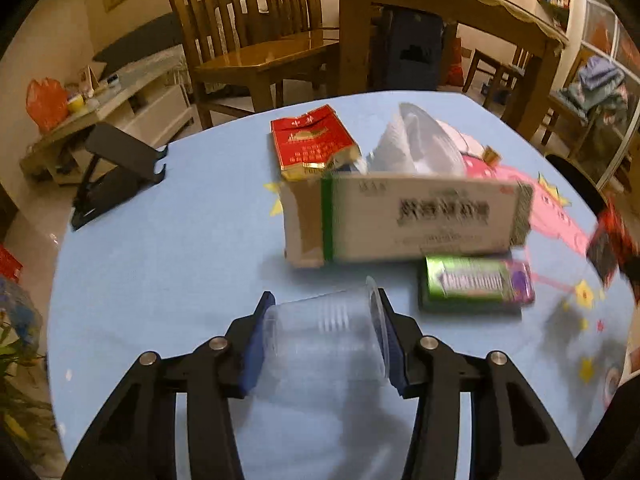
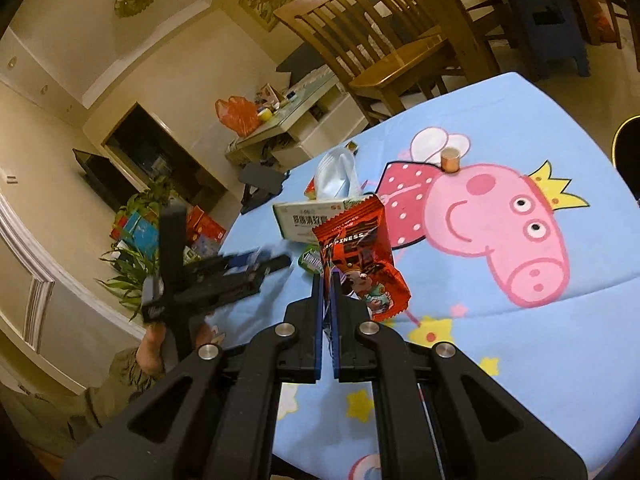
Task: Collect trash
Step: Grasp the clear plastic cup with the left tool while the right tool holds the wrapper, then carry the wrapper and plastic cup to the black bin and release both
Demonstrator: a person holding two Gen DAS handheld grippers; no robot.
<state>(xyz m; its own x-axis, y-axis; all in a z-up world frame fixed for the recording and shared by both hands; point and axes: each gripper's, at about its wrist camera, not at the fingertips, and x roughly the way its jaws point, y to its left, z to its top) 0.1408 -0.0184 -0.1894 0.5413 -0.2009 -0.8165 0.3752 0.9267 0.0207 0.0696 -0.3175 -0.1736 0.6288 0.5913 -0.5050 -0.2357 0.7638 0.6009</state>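
Observation:
My left gripper is shut on a clear plastic cup, held sideways just above the blue tablecloth. Beyond it lie a white and green medicine box, a red cigarette pack, a green gum pack and a crumpled mask. My right gripper is shut on a red snack wrapper, held above the table. The left gripper shows at left in the right wrist view. The medicine box and the mask lie behind the wrapper.
A small copper-coloured cap stands on the cartoon pig print. A black stand sits at the table's left edge. Wooden chairs and a dining table stand beyond. A low cabinet is at left.

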